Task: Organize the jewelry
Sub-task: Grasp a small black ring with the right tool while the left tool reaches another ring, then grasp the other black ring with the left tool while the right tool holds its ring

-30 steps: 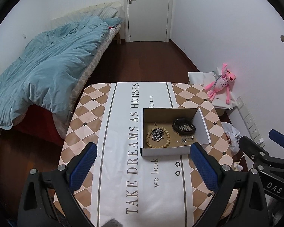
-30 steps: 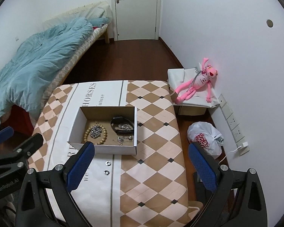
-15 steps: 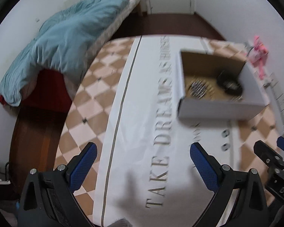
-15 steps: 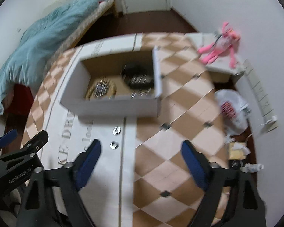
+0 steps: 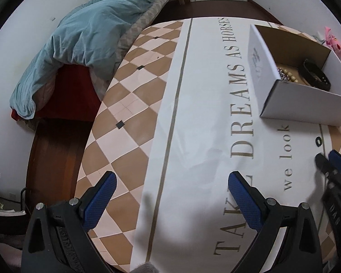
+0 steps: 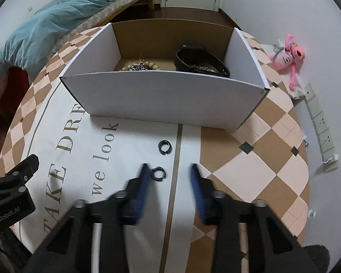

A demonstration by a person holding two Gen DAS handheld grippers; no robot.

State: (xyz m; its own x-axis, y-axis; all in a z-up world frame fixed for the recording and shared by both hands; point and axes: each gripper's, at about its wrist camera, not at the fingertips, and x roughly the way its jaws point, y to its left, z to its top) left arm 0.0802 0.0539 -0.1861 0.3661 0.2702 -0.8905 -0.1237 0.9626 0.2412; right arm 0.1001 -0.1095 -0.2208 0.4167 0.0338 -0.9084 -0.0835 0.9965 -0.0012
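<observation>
While you hover low over the surface (image 6: 250,170), read the scene like this:
Right tool (image 6: 168,170): fingers spread apart and empty, the near ring (image 6: 157,173) just inside your left finger; I judge you are set to straddle it.
Far ring (image 6: 164,147): just ahead of that tool, short of the box (image 6: 166,95), apart from its wall.
Ring look: both small, dark, split bands lying flat, probably slippery to pinch.
Box contents: a bead bracelet (image 6: 145,66) and a dark band (image 6: 201,61) ahead, inside.
Left tool (image 5: 170,195): fingers wide apart, holding nothing, parked over bare cloth well to the left of the box (image 5: 291,86), likely to leave you room.
</observation>
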